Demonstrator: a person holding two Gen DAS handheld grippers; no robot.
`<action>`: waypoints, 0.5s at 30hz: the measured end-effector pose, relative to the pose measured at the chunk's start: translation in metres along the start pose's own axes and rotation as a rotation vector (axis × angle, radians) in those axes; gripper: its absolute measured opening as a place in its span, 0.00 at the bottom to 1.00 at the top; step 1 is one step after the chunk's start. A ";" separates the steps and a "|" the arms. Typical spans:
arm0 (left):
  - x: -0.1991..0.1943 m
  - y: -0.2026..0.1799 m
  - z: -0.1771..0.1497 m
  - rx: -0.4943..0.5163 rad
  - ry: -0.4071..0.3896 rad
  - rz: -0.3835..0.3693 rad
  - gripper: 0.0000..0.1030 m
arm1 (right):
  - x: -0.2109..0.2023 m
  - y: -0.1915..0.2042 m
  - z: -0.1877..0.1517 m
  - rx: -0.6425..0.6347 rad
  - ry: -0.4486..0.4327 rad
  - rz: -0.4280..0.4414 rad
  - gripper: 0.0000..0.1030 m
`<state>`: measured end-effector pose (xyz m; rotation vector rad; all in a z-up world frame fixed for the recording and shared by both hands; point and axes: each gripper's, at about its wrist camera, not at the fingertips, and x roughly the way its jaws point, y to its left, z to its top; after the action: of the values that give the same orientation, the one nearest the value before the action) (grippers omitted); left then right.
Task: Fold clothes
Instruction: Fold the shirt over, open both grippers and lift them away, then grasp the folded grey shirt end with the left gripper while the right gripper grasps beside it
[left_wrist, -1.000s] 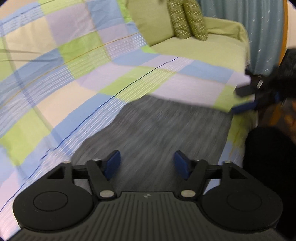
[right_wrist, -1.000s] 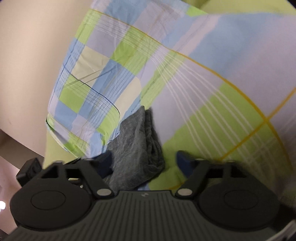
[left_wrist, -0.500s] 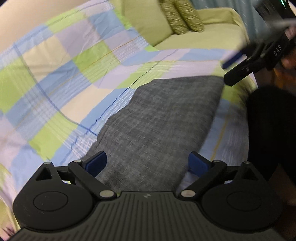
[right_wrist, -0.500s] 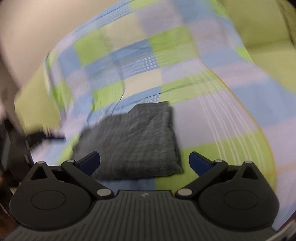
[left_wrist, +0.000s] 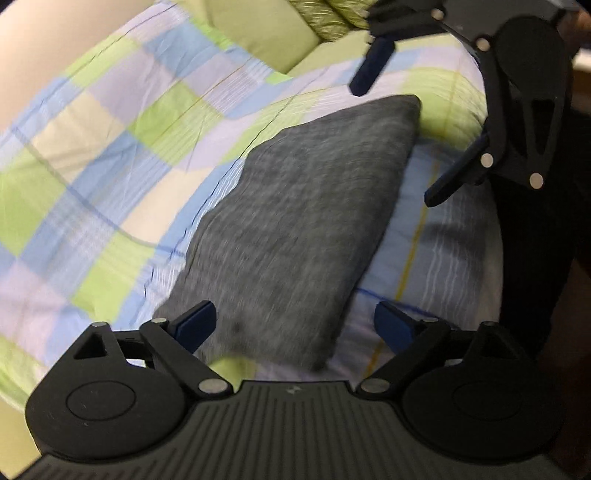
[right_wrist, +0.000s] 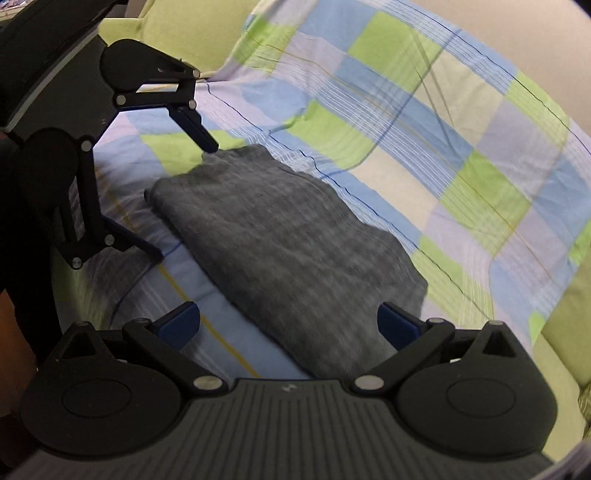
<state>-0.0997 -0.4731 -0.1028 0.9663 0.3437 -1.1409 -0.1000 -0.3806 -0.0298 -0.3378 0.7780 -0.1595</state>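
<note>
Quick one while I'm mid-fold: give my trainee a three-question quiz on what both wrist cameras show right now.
1. True or false: the grey garment lies folded flat on the checked sheet.
2. What is clamped in the right gripper? A) the garment B) a cushion C) nothing
3. Fill in: the left gripper has the garment's near end under its spread ____.

Key:
1. True.
2. C: its pads stand wide apart, above the cloth.
3. Jaws: they are closing, but the pads do not yet press the cloth.
</note>
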 end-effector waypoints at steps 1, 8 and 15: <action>-0.003 0.004 -0.004 -0.027 0.002 -0.006 0.76 | 0.000 -0.002 0.000 0.011 -0.004 0.002 0.99; -0.019 0.023 -0.022 -0.235 -0.075 -0.058 0.46 | 0.005 -0.009 -0.006 0.072 0.013 -0.001 0.99; -0.013 0.021 -0.010 -0.210 -0.120 -0.089 0.52 | 0.003 -0.007 0.000 0.033 0.029 -0.022 0.98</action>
<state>-0.0843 -0.4556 -0.0904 0.7008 0.4043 -1.2114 -0.0983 -0.3883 -0.0295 -0.3134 0.8002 -0.1984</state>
